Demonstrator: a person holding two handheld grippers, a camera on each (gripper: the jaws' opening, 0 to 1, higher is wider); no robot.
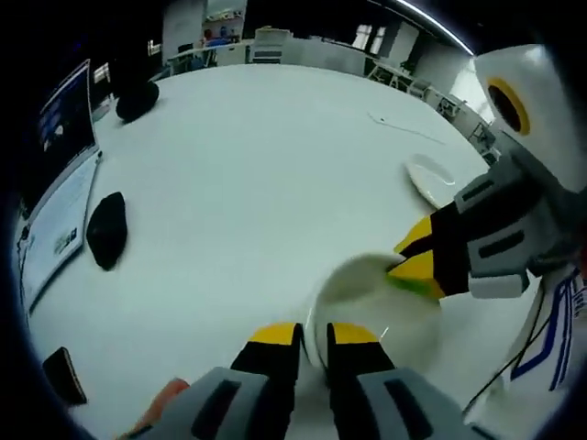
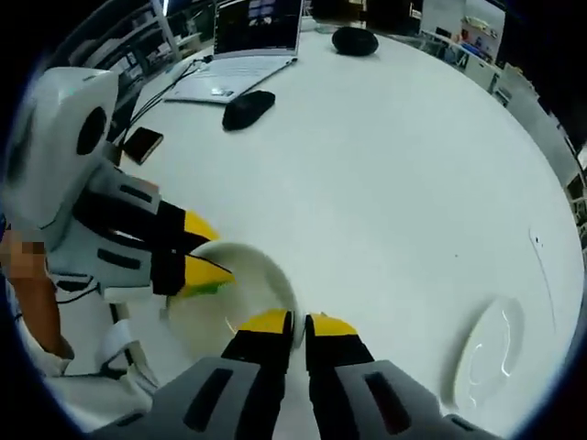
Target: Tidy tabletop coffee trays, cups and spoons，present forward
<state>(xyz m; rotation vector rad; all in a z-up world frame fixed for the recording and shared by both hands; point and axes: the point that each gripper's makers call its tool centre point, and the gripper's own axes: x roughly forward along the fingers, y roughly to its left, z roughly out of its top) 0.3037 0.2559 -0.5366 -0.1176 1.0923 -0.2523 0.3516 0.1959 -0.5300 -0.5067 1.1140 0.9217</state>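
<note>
Cup [image 1: 376, 312], seemingly empty, rim pinched by both hand-held grippers, left [image 1: 315, 341] and right [image 2: 293, 323].

Laptop [image 2: 240, 41], mouse [image 2: 248, 108], phone [image 2: 142, 143].

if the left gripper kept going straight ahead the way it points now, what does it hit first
Probably nothing new: the left gripper already pinches the white cup rim; beyond looks like bare white table, though depth is unclear.

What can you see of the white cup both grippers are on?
The white cup looks like glossy ceramic, round, its open mouth showing a pale inside with a green patch by the rim. It sits on the white table. The left gripper pinches its near rim; the right gripper pinches the opposite rim. No handle is visible. The saucer lies apart.
</note>
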